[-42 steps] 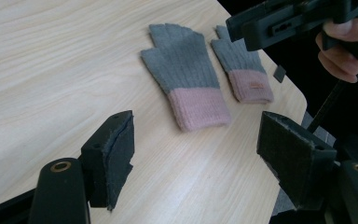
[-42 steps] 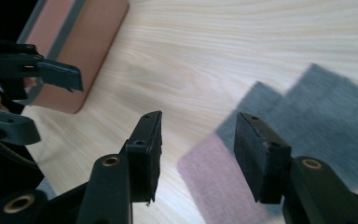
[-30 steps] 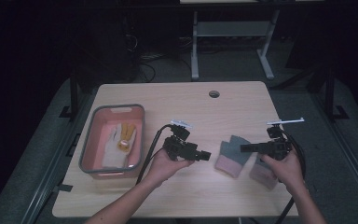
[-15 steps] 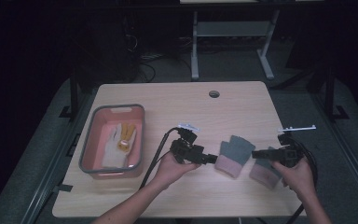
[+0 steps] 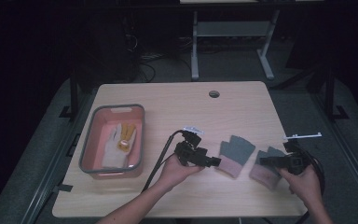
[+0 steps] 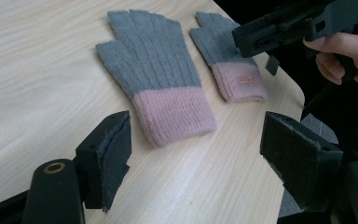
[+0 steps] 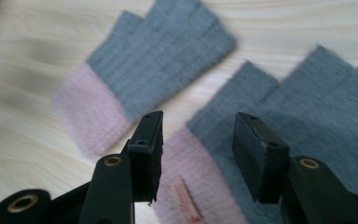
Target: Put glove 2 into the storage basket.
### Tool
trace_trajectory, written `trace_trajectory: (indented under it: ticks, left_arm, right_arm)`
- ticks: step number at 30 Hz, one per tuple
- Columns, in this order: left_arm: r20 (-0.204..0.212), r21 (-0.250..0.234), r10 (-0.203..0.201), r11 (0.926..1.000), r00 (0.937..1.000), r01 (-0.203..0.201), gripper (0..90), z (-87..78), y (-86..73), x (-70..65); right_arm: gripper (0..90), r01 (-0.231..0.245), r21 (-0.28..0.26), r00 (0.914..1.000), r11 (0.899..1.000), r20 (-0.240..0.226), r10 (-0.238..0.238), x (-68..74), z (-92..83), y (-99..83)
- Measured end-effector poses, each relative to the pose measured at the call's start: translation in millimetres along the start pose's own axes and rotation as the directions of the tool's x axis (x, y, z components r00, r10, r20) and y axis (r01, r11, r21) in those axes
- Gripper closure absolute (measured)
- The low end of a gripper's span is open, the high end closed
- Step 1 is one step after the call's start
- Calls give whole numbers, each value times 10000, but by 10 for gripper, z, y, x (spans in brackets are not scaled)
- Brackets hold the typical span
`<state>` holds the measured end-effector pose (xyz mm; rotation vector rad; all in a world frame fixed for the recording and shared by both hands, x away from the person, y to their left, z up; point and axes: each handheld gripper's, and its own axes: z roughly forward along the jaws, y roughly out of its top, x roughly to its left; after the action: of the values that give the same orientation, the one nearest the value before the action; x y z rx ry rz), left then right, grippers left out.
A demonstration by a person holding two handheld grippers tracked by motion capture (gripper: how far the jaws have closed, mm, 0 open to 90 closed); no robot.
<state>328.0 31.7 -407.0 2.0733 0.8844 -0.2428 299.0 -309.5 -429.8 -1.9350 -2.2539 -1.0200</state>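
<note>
Two grey fingerless gloves with pink cuffs lie flat side by side on the wooden table. My left gripper (image 5: 216,162) is open, low over the table just short of the pink cuff of the left glove (image 5: 236,154) (image 6: 158,79). Its own view has the empty jaws (image 6: 198,140) framing that cuff. My right gripper (image 5: 263,161) (image 6: 279,30) hovers over the right glove (image 5: 266,170) (image 6: 230,65). Its jaws (image 7: 198,126) have just been closing a little and stay open above that glove (image 7: 307,107) near its cuff. The left glove (image 7: 158,60) lies beyond.
A grey-rimmed pink bin (image 5: 89,142) at the table's left holds a white and yellow work glove (image 5: 117,143). A cable hole (image 5: 214,94) sits near the far edge. The right glove lies close to the table's right corner. Cables trail from both grippers.
The left gripper has slid slightly right toward the left glove's cuff. The right gripper has dropped and moved toward the near edge, over the right glove, with its jaws a bit narrower.
</note>
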Motion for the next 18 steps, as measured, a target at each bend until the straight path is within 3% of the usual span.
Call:
trace_trajectory:
  ticks: [9,14,18]
  left_arm:
    - [59,47,-1,10000,10000,1,247,74,1,-13]
    - [69,76,-106,9999,9999,106,241,117,-2,-4]
    - [38,128,-88,9999,10000,87,241,151,-3,-1]
  right_arm:
    - [538,114,217,9971,9997,752,-130,-58,33,-65]
    - [541,124,335,9954,9994,942,-155,-85,49,-93]
    - [541,395,509,9906,9979,1293,-458,-73,87,-110]
